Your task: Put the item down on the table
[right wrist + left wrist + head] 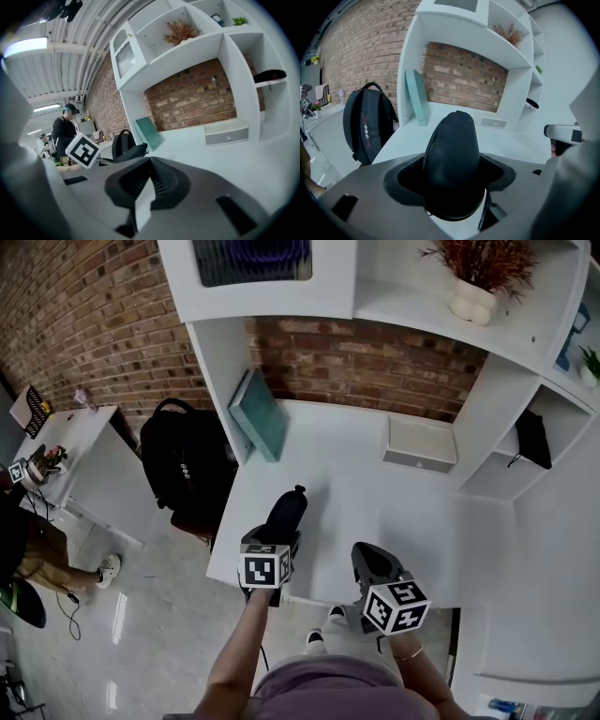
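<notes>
Left gripper: jaws wide, clamped on black pouch, its long axis running straight ahead of me over the tabletop's near-left corner; right gripper: jaws together, empty, alongside.

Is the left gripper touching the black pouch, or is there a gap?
Touching. The left gripper view shows the black pouch wedged between the jaws of the left gripper, with both jaws pressed against its sides.
</notes>
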Available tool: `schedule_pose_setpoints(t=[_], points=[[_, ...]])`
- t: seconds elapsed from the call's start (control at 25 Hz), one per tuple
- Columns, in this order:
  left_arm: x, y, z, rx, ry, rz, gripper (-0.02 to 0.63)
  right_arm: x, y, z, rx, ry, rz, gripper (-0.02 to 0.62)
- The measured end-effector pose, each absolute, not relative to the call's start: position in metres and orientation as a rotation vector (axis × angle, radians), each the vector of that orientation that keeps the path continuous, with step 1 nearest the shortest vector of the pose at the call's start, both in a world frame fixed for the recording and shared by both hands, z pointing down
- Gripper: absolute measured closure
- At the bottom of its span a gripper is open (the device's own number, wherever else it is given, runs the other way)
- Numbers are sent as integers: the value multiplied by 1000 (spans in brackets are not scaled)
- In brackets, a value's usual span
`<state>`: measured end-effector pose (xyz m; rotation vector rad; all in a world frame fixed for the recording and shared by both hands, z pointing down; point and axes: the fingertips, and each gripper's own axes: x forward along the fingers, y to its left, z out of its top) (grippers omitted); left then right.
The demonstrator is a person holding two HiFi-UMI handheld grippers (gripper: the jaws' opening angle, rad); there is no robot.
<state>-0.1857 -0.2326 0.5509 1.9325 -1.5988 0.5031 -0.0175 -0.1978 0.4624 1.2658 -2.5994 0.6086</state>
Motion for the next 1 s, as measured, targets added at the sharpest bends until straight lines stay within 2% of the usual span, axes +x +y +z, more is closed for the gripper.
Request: schedule_pose_setpoints(t=[1.0], points=[[-158,-345,601,1997,-1511,810,264,3,-247,483,1304,-2522,659,594]])
